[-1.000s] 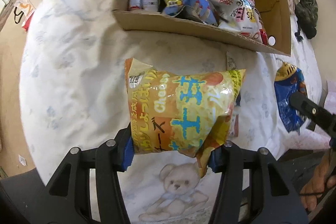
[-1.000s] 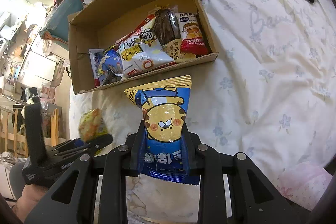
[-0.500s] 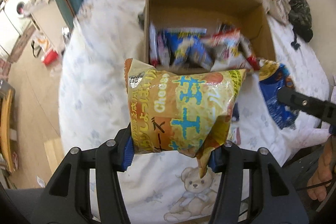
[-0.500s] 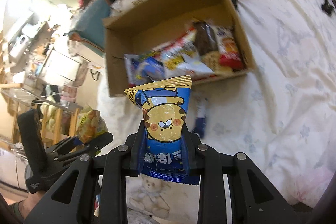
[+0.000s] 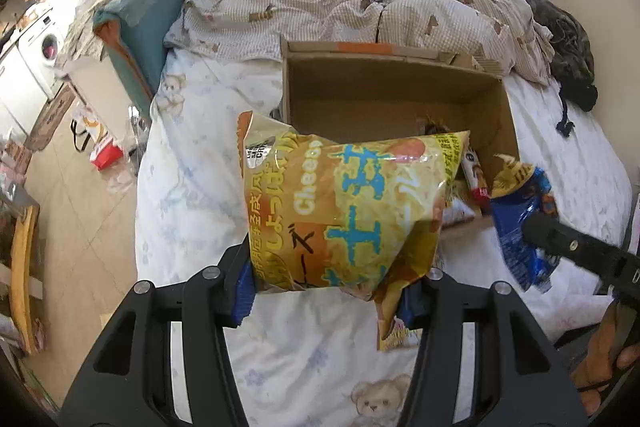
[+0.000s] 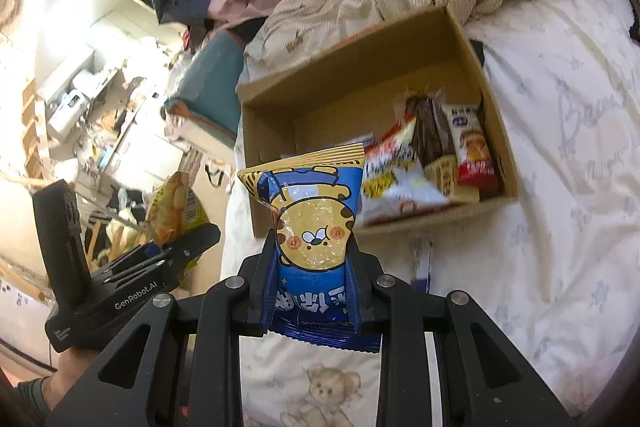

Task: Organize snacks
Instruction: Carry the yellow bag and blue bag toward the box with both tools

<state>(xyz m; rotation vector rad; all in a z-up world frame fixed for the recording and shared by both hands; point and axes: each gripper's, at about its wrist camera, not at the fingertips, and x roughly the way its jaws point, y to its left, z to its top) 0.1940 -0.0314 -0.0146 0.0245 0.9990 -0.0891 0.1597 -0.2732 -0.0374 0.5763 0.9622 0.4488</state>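
Yellow cheese snack bag (image 5: 344, 211) clamped by its lower corners between the blue pads of the left gripper (image 5: 328, 287), jaws about half spread, bag bulging up and ahead of the fingertips. Blue cartoon packet (image 6: 316, 239) pinched upright in the right gripper (image 6: 314, 279), jaws nearly closed on its narrow waist. Cardboard box (image 6: 436, 75) ahead of and below both claws, on the white bedsheet (image 6: 560, 227), partly filled along its near wall with packets (image 6: 404, 171).

Likely trouble:
- Slipping of the puffy, glossy yellow bag, held only at its bottom edge; a jolt could tip it out short of the box.
- Collision of the two claws, close side by side, if both head for the same open corner.
- Snagging on the near wall of the box, or crushing packets already standing there.
- Knocking the small blue-and-white packet (image 6: 424, 259) lying on the sheet just ahead of the right claw.
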